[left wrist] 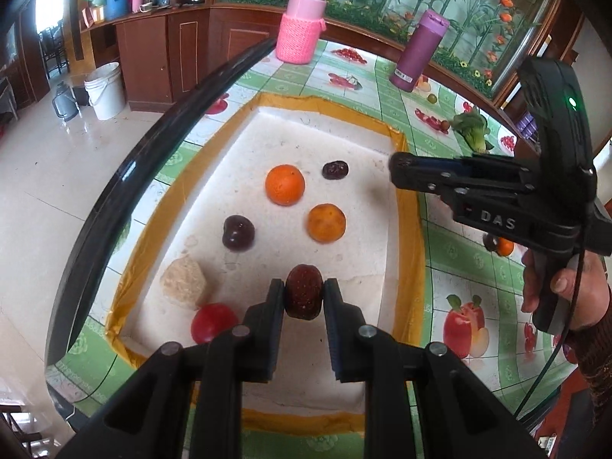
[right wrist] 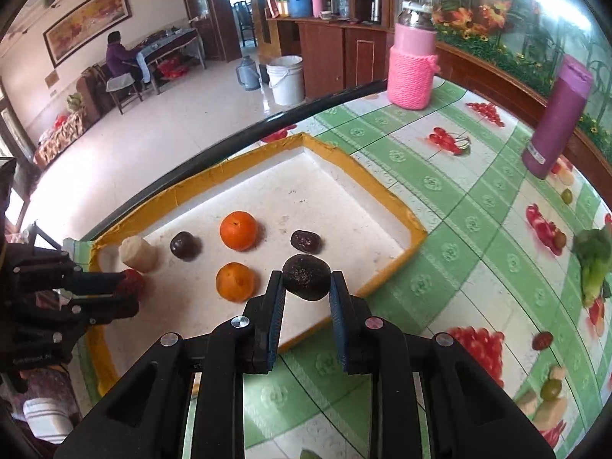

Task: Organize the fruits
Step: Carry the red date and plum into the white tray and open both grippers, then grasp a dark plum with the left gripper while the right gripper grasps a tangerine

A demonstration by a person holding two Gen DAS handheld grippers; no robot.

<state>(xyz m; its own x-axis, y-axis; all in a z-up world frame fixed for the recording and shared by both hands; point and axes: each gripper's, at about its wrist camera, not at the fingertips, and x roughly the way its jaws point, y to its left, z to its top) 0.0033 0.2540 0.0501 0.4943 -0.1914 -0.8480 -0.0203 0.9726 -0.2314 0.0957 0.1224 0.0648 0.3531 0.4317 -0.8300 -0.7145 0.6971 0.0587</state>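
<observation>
fruits lying in the yellow-rimmed tray (left wrist: pixel 411 206) on the counter (right wrist: pixel 451 237): two oranges (left wrist: pixel 285 184), dark fruits, a red one. left claw (left wrist: pixel 304 293) is clamping a dark red strawberry-like fruit (left wrist: pixel 304 297) over the tray. right claw (right wrist: pixel 306 281) is gripping a dark round fruit (right wrist: pixel 306 276) above the tray's edge.

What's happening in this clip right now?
A person holds a gripper in each hand over a yellow-rimmed tray on the table. The left gripper is shut on a reddish-brown fruit; the right gripper is shut on a dark round fruit. Two oranges and other fruits lie in the tray.
</observation>
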